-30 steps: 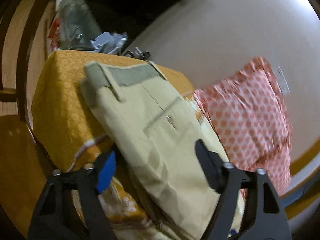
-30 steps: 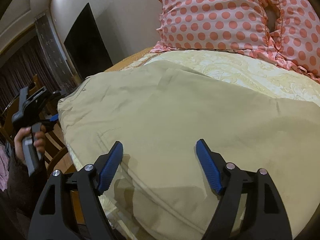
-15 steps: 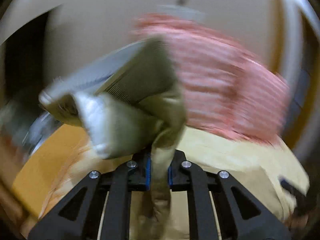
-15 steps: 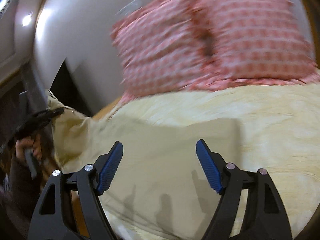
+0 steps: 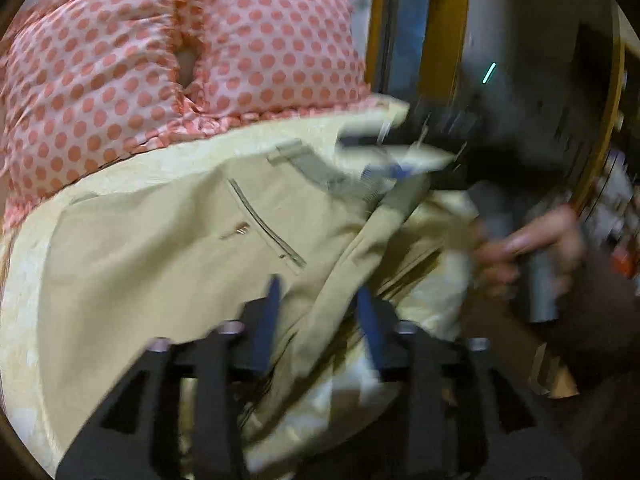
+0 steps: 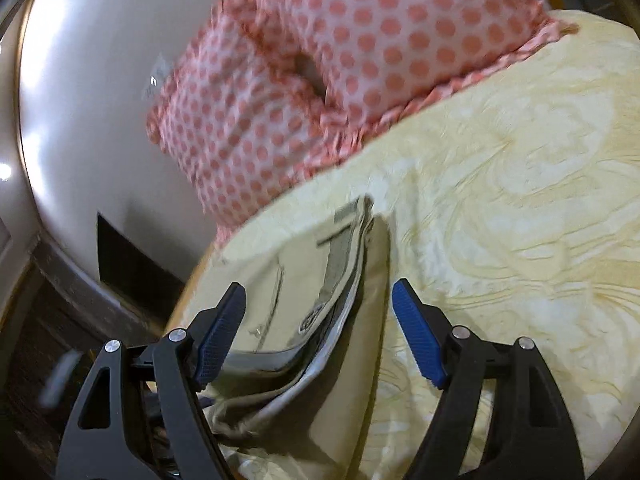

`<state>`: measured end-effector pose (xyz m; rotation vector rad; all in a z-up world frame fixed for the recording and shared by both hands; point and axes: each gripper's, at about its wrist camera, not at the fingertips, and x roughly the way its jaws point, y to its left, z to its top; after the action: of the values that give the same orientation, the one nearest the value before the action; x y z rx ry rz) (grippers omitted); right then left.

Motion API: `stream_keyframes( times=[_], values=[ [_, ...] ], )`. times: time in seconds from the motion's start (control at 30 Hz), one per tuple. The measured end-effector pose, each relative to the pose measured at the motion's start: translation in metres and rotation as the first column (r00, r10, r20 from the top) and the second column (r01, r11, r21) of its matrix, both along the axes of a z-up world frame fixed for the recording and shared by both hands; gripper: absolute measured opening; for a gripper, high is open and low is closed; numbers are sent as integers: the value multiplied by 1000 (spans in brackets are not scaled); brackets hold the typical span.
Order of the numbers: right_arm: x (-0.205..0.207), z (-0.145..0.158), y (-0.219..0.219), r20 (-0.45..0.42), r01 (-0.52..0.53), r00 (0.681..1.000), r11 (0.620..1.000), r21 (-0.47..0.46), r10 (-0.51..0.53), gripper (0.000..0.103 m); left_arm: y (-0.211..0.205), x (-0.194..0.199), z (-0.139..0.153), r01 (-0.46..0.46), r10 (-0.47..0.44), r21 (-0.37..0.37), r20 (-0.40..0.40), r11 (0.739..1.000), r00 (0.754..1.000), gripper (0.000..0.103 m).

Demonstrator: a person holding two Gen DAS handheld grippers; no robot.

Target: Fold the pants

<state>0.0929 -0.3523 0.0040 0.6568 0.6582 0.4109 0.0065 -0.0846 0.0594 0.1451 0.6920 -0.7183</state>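
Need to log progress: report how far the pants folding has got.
Done: the khaki pants lie doubled over on the yellow bedspread, waistband toward the polka-dot pillows.
In hand: the left gripper has a fabric ridge between its partly open jaws; whether it grips is blurred. The right gripper is open over the waistband.
Left: flattening that ridge and any further fold.

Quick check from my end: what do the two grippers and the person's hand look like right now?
Both are black plastic frames with triangular cut-outs and silver screw heads. The right gripper has ribbed blue pads on its fingers. The left gripper has the same blue pads, blurred here. The left wrist view shows the person's right hand, bare-skinned with a dark brown sleeve, around a grey handle.
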Motion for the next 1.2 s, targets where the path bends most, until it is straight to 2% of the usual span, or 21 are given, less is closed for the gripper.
stream_keyframes(
  times=[0.03, 0.07, 0.13, 0.2, 0.23, 0.33, 0.37, 0.43, 0.47, 0.5, 0.57, 0.6, 0.63, 0.67, 0.73, 0.87, 1.03, 1.1, 1.13, 1.17, 1.2],
  values=[
    [5, -2, 4, -15, -17, 1000, 1000, -11, 17, 77, 15, 0, 13, -9, 9, -65, 5, 998, 1000, 72],
    [11, -6, 9, -36, -33, 999, 999, -25, 32, 77, 37, 4, 29, -35, 38, -150, 17, 988, 999, 79],
    [22, -11, 20, -81, -57, 995, 995, -78, 51, 74, 75, 17, 42, -122, 126, -229, 5, 966, 992, 79],
    [30, -11, 30, -87, -67, 995, 985, -161, 53, 69, 117, 49, 41, -299, 297, -227, -45, 927, 954, 77],
    [32, -11, 31, -92, -68, 994, 983, -170, 53, 68, 140, 74, 31, -380, 365, -208, -106, 901, 925, 74],
    [46, -13, 29, -121, -66, 992, 984, -164, 46, 56, 176, 132, -7, -459, 396, -171, -305, 872, 866, 59],
    [50, -14, 27, -129, -69, 990, 985, -156, 49, 55, 182, 141, -17, -469, 396, -154, -350, 870, 849, 58],
    [57, -15, 25, -141, -92, 987, 986, -138, 72, 52, 184, 161, -35, -451, 359, -142, -420, 881, 834, 57],
    [58, -16, 25, -145, -106, 986, 985, -136, 87, 47, 179, 166, -38, -435, 341, -142, -431, 889, 836, 57],
    [59, -16, 26, -146, -119, 984, 983, -141, 98, 34, 177, 165, -40, -415, 317, -152, -434, 897, 844, 58],
    [60, -19, 25, -151, -175, 976, 977, -120, 156, 19, 171, 164, -43, -377, 265, -175, -454, 910, 850, 55],
    [61, -19, 24, -147, -198, 972, 976, -90, 183, 15, 171, 165, -43, -375, 261, -177, -459, 910, 849, 49],
    [61, -19, 23, -146, -208, 970, 975, -76, 196, 14, 172, 168, -44, -373, 259, -167, -469, 913, 844, 30],
    [62, -18, 22, -145, -218, 968, 974, -63, 207, 12, 169, 176, -45, -373, 258, -163, -477, 913, 840, 18],
    [68, -13, 20, -134, -232, 965, 972, -46, 224, 11, 167, 190, -42, -369, 242, -176, -497, 913, 834, 11],
    [93, 8, 20, -91, -231, 970, 971, -65, 225, 11, 152, 218, -23, -365, 280, -132, -425, 922, 861, 9],
    [154, 25, 6, -51, -130, 991, 985, -110, 125, 11, 116, 290, -11, -414, 372, -85, -301, 906, 878, 10],
    [179, 22, -1, -54, -73, 996, 986, -149, 66, 11, 105, 309, -15, -433, 407, -45, -268, 900, 873, 14],
    [186, 18, -1, -65, -63, 997, 982, -180, 52, 12, 100, 315, -18, -446, 427, -15, -260, 895, 866, 22],
    [196, 12, 0, -108, -60, 994, 968, -243, 35, 16, 98, 315, -18, -459, 444, 4, -261, 889, 857, 29],
    [197, 9, 0, -135, -60, 991, 961, -270, 24, 25, 100, 310, -15, -469, 457, 10, -244, 883, 856, 31]
  ],
)
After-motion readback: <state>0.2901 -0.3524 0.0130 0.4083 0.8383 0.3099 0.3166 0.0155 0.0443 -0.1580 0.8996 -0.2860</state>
